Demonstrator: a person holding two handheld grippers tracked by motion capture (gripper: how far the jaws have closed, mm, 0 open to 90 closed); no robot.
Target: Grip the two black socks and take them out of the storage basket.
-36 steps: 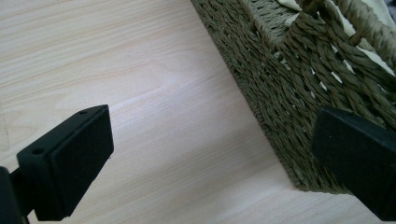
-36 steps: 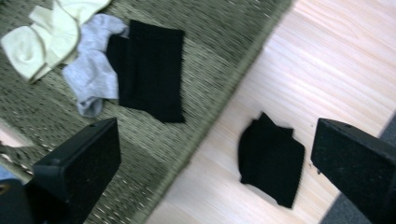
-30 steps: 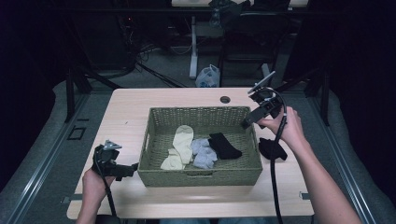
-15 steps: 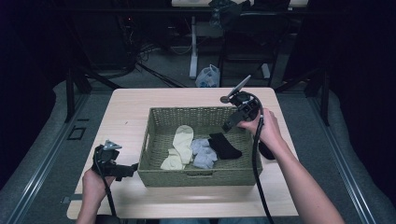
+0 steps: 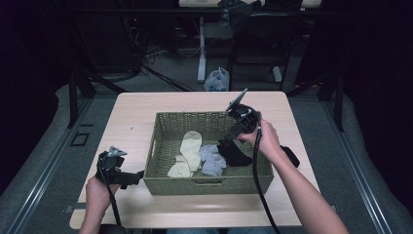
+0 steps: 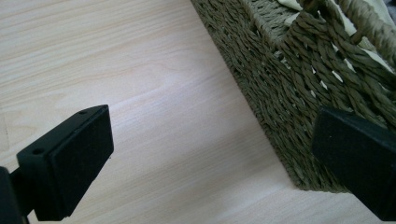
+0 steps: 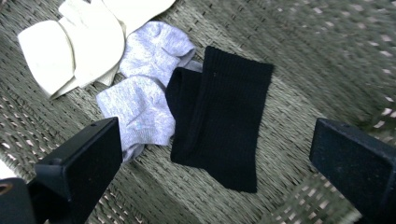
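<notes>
A woven green basket (image 5: 204, 116) stands mid-table. It holds cream socks (image 5: 187, 151), pale lavender socks (image 5: 210, 158) and a folded black sock (image 5: 238, 156). My right gripper (image 5: 228, 142) hangs open inside the basket's right half, just over the black sock. In the right gripper view the black sock (image 7: 224, 121) lies between the wide-apart jaws of the right gripper (image 7: 215, 172), with lavender socks (image 7: 144, 93) and cream socks (image 7: 79, 46) to its left. My left gripper (image 5: 134, 176) rests open on the table at the basket's front left corner. In its own view the left gripper (image 6: 210, 163) has the basket wall (image 6: 289, 84) beside one jaw.
Another black sock (image 5: 290, 156) lies on the wooden table (image 5: 131, 122) right of the basket, behind my right wrist. A white plastic bag (image 5: 217, 80) sits on the floor beyond the table's far edge. Dark furniture legs stand behind.
My right gripper has swung left from beside the basket's right rim and come down into the basket over the black sock. The left gripper has stayed put.
</notes>
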